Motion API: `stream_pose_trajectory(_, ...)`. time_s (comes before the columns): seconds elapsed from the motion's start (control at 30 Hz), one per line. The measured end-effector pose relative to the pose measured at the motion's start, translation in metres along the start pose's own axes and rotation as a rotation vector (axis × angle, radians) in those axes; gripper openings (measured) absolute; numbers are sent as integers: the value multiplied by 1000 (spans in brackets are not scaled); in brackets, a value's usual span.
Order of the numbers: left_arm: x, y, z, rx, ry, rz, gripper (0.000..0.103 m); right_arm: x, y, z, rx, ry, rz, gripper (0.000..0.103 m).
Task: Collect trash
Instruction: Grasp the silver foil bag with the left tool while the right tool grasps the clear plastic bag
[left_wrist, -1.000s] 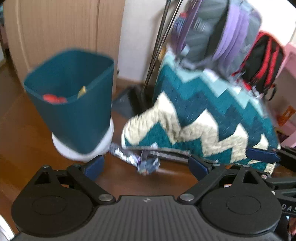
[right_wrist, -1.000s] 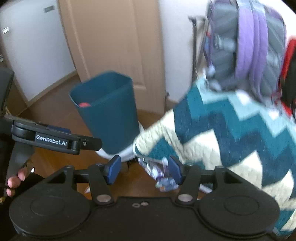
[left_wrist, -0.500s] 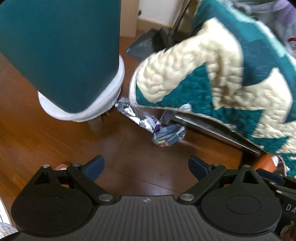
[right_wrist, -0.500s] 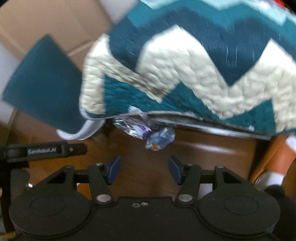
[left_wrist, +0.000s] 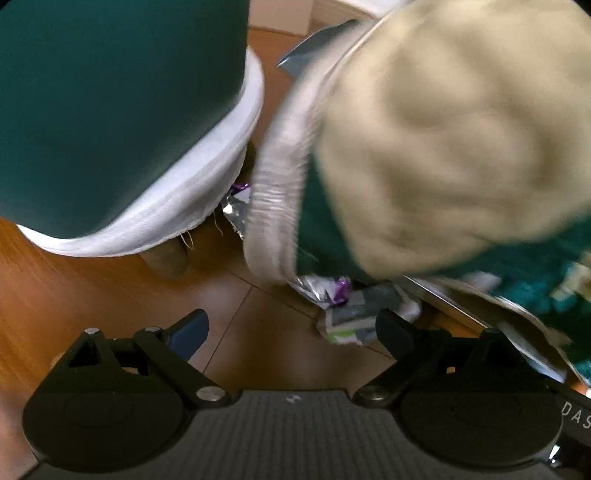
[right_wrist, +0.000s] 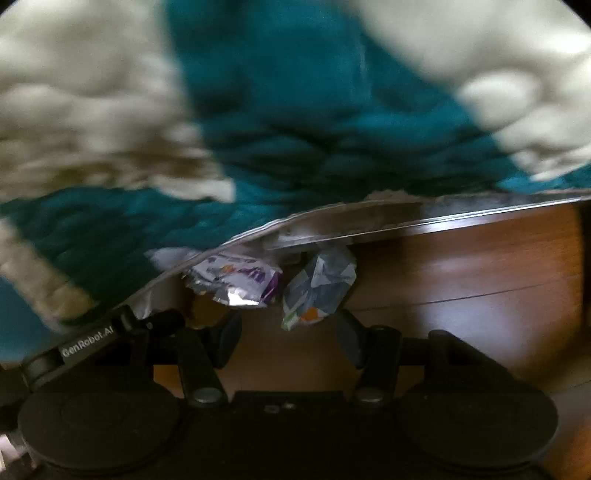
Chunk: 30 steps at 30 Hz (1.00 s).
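Two crumpled wrappers lie on the wooden floor under the edge of a quilt. A silver and purple wrapper (right_wrist: 236, 282) sits left of a grey-blue wrapper (right_wrist: 319, 290) with an orange spot. My right gripper (right_wrist: 290, 338) is open, low over the floor, with the grey-blue wrapper just ahead between the fingertips. My left gripper (left_wrist: 291, 330) is open; the grey wrapper (left_wrist: 360, 317) lies beside its right fingertip and the silver-purple wrapper (left_wrist: 325, 290) is just beyond. The teal trash bin (left_wrist: 110, 103) fills the upper left.
A teal and cream zigzag quilt (right_wrist: 295, 110) hangs over a metal frame edge (right_wrist: 406, 221), close above the wrappers. The bin stands on a white-covered stool (left_wrist: 184, 206) with a wooden leg (left_wrist: 166, 260). A grey dustpan (left_wrist: 317, 40) lies behind.
Both grippers have dropped down and moved forward to the wrappers under the quilt. The bin's opening has left view and the scene has grown closer and blurred. Both stay open.
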<state>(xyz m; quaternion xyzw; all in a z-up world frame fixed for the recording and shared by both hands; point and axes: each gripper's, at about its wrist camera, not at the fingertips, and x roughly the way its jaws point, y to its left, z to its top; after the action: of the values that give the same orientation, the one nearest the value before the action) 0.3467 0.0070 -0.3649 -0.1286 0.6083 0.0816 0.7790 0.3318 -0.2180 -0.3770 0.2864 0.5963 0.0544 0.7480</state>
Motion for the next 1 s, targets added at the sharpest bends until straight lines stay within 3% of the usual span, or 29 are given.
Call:
stream_pose_trajectory(0.3,68,12,7,-127,46,23,97,71,-12,11,72,14,-9,54)
stream_pose_trajectory(0.57,102,19,18,-243,44,17,97,104,-14,19,95,1,-27,52)
stream_pose_trajectory(0.7,120,16,21,-256,53,28,90,117,-16,22,110,-1,-28,50)
stream_pose_trajectory(0.83,134,15,20,-274,74,18,68,127,-18,23,114,-4,-48,44)
stream_pose_trajectory(0.87,137,16,20,-280,78,11,67,129,-18,23,114,-5,-52,43)
stream_pose_trajectory(1.0,144,16,20,-279,69,5,61,140,-20,21,107,10,-90,24)
